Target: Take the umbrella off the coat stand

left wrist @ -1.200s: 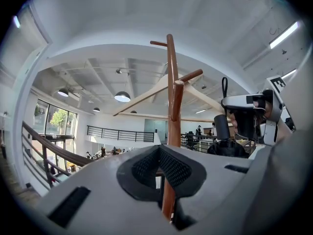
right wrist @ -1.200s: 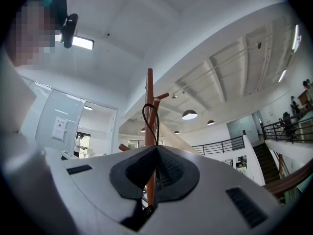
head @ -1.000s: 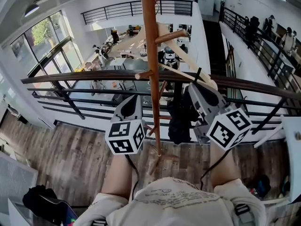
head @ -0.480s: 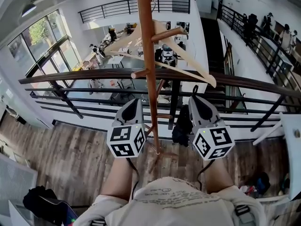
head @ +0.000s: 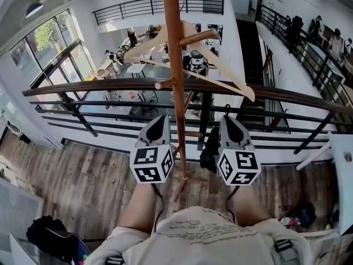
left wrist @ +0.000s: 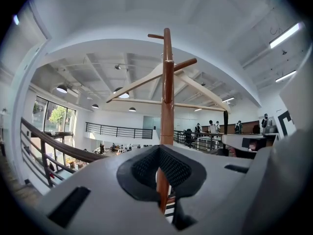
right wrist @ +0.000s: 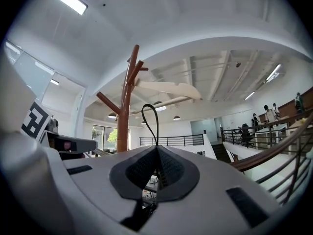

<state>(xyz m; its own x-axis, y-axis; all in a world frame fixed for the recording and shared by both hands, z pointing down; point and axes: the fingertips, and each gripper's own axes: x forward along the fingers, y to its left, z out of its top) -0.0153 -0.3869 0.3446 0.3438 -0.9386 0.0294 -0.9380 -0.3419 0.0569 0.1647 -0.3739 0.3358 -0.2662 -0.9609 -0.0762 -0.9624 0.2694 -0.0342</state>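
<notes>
The small folded black umbrella [head: 209, 149] is already off the tall brown wooden coat stand [head: 175, 65]. It hangs just right of the pole, under the right gripper [head: 226, 119], whose fingers [right wrist: 173, 173] pinch its thin black cord loop [right wrist: 148, 117]. The left gripper [head: 160, 120] has its fingers [left wrist: 185, 173] pressed together on nothing. Next, I think, the umbrella should be carried away without bumping the pole. No words can be read. The cubes only show black-and-white squares.
</notes>
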